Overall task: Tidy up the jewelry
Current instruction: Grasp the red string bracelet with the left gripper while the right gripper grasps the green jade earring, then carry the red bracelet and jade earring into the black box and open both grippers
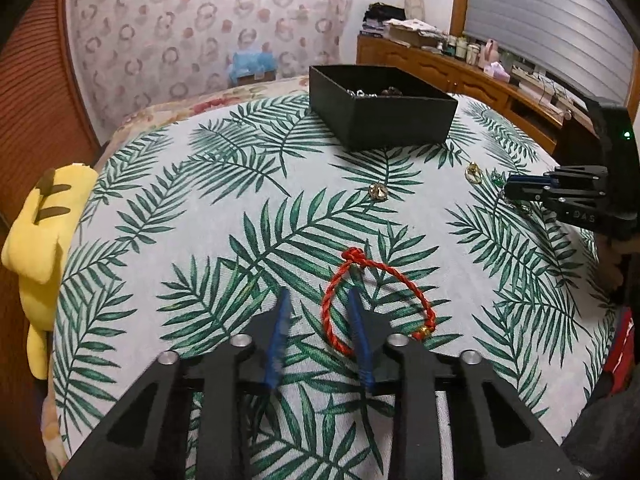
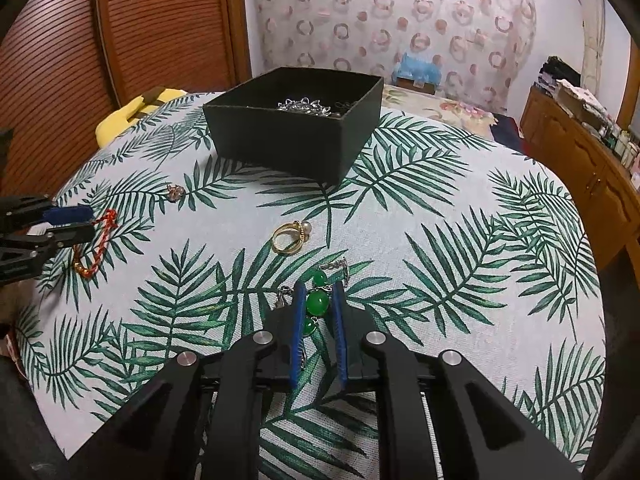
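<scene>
We list first what each view alone gives. From the left wrist camera we see the left gripper [image 1: 318, 298] low over the leaf-print tablecloth [image 1: 224, 216], its jaws spread, one blue-padded finger set inside the loop of the red cord bracelet [image 1: 376, 300] and the other outside it, so the cord's left side lies between them; whether the pads touch the cord we cannot tell. The bracelet lies flat, knot at the far end, a gold bead [image 1: 422, 333] at its near right. This view also gives a small faceted brooch [image 1: 377, 191] lying apart on the cloth. From the right wrist camera we see what the other view hides: the right gripper [image 2: 320, 300] with its jaws narrowly parted on either side of a green-stone piece [image 2: 318, 303] on a silver chain, the largest stone between the pads; contact cannot be judged. Just beyond it lies a gold ring with a pearl [image 2: 289, 237], and farther left a small pinkish trinket [image 2: 175, 192]. The black box [image 2: 296, 136] stands open at the far middle of the cloth, with silver chains [image 2: 306, 105] inside. Around: a yellow plush toy [image 1: 44, 248] at the cloth's left edge, a wooden sideboard [image 1: 472, 76] crowded with small items, patterned wallpaper [image 2: 400, 12] behind.
</scene>
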Action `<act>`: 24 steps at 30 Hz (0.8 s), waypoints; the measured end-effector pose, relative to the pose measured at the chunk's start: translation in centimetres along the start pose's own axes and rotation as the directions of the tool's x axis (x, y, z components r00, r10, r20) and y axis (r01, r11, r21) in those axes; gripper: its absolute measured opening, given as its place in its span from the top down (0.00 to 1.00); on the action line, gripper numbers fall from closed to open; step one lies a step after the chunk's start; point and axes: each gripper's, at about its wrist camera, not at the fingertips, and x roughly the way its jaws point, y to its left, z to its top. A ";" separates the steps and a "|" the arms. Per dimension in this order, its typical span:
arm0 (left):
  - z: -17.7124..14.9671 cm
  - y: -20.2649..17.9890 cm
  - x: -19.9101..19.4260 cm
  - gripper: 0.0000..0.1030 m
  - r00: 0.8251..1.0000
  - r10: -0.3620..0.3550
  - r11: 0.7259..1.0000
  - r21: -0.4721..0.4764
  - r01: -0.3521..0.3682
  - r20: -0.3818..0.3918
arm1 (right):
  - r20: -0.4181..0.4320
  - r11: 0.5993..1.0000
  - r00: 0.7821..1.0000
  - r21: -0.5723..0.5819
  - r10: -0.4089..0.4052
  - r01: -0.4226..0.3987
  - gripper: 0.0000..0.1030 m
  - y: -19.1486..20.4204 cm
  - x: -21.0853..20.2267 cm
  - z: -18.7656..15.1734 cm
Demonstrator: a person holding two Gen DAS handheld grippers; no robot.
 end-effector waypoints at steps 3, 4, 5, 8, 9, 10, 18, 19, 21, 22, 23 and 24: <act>0.1 0.1 -0.1 0.97 0.998 -0.057 0.998 -0.008 0.057 -0.009 | -0.003 1.000 1.000 -0.012 0.023 -0.023 0.87 0.0 0.0 0.0; 0.3 0.1 -0.4 0.97 0.998 -0.069 0.998 -0.009 0.069 0.000 | -0.003 0.999 1.000 -0.014 0.030 -0.030 0.87 -0.1 0.0 0.1; 0.4 0.0 -0.6 0.97 0.998 -0.064 0.998 -0.002 0.064 0.006 | -0.004 0.999 0.999 -0.017 0.035 -0.035 0.87 -0.1 0.0 0.1; 0.7 0.0 -0.9 0.97 0.998 -0.060 0.998 -0.001 0.060 0.022 | -0.005 0.999 0.999 -0.015 0.046 -0.046 0.88 -0.2 -0.2 0.1; 0.8 0.0 -1.0 0.97 0.998 -0.058 0.998 -0.002 0.058 0.027 | -0.001 0.999 0.999 -0.019 0.044 -0.044 0.88 -0.1 -0.3 0.1; 0.9 0.1 -1.2 0.97 0.998 -0.057 0.998 -0.005 0.057 0.039 | 0.002 0.999 0.999 -0.022 0.042 -0.042 0.88 0.0 -0.4 0.1; 3.0 -0.4 -2.5 0.97 0.992 -0.064 0.998 -0.013 0.066 0.110 | 0.086 0.998 0.995 -0.059 0.041 -0.036 0.88 0.5 -3.6 2.1; 3.4 -0.6 -2.6 0.97 0.990 -0.065 0.998 -0.009 0.067 0.121 | 0.100 0.998 0.994 -0.063 0.038 -0.032 0.88 0.5 -4.0 2.5; 4.1 -1.0 -2.9 0.97 0.988 -0.065 0.998 -0.001 0.066 0.142 | 0.116 0.997 0.993 -0.067 0.035 -0.028 0.88 0.4 -4.6 3.2; 4.4 -1.1 -3.0 0.97 0.987 -0.066 0.998 0.002 0.066 0.150 | 0.126 0.997 0.991 -0.072 0.031 -0.022 0.88 0.4 -5.0 3.6; 4.8 -1.3 -3.1 0.97 0.985 -0.069 0.998 0.005 0.069 0.159 | 0.132 0.997 0.991 -0.075 0.029 -0.019 0.88 0.4 -5.2 3.9; 5.1 -1.4 -3.2 0.97 0.983 -0.072 0.997 0.009 0.072 0.167 | 0.142 0.997 0.990 -0.082 0.025 -0.014 0.88 0.4 -5.6 4.4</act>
